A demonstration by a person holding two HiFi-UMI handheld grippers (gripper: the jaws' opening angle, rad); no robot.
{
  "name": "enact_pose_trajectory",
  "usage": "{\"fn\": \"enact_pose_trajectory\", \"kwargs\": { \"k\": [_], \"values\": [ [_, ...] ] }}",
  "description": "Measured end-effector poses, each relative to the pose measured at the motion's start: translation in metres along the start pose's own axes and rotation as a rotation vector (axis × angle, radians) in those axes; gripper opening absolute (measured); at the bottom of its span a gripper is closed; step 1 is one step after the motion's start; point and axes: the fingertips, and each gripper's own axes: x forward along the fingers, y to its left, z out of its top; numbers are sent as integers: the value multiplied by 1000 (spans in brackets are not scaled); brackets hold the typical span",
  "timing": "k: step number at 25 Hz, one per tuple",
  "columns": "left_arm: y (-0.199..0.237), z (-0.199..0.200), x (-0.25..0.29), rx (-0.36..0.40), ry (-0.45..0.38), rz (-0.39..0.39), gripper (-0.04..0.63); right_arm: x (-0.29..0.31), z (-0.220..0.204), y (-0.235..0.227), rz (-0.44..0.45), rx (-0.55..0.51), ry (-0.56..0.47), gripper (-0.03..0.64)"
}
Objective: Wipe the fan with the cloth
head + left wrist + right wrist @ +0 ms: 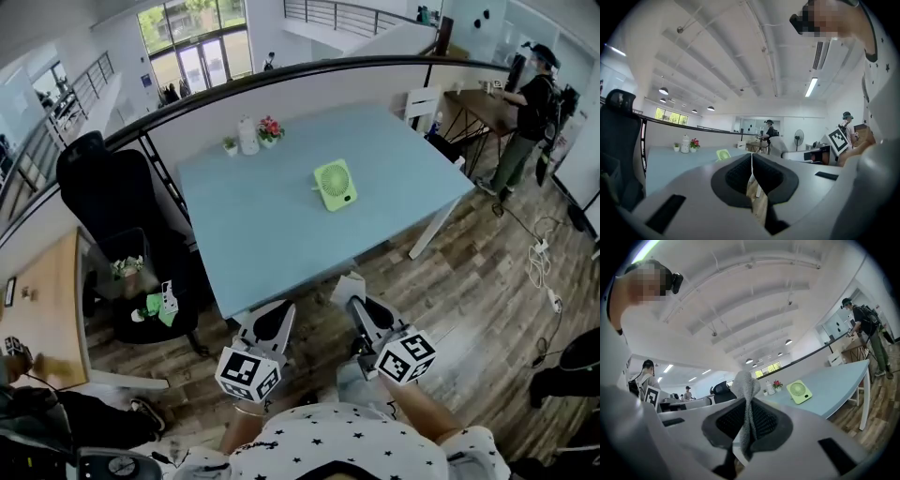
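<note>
Far left there's a black office chair (111, 192) pushed against the railing, with a lower seat (141, 286) in front of it holding some green and white odds and ends; can't tell what they are.

Next over is the left tool (273, 322), held low near the person's body and off the near edge of the tabletop (272, 239), over the wood floor (469, 281); in the left gripper view its jaws are pressed together with nothing between them, just floor showing through the slit.

The tabletop is light blue; at its far edge sit a tiny potted plant (230, 144), a white jar (248, 134) and a small bunch of red flowers (270, 129), all close together.

The fan (336, 184) is a little green one standing upright about mid-tabletop, right of those, on its own and well apart from both tools; nothing is touching it.

The right tool (366, 313) is just beside the left one, also short of the tabletop edge; it's clenched on the cloth (744, 397), a grey knit piece pinched between the pads, with a bunch sticking up past the tips and the tail hanging below.

Far right, a person in dark clothes (527, 111) stands at a wooden table (480, 105) in the back corner; some white cables (542, 262) lie on the floor nearby.
</note>
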Motion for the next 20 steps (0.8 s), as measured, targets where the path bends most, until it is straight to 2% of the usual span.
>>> {"fn": "enact_pose_trajectory", "kwargs": {
  "k": [5,11,20],
  "values": [
    [8,1,31,0,-1,50,32,19,8,-32,38,33,23,25],
    [6,7,75,9,1,61,32,34,30,-75,55,39,18,25],
    [11,17,127,33,26,117,32,58,55,-127,104,66,10,25]
  ]
}}
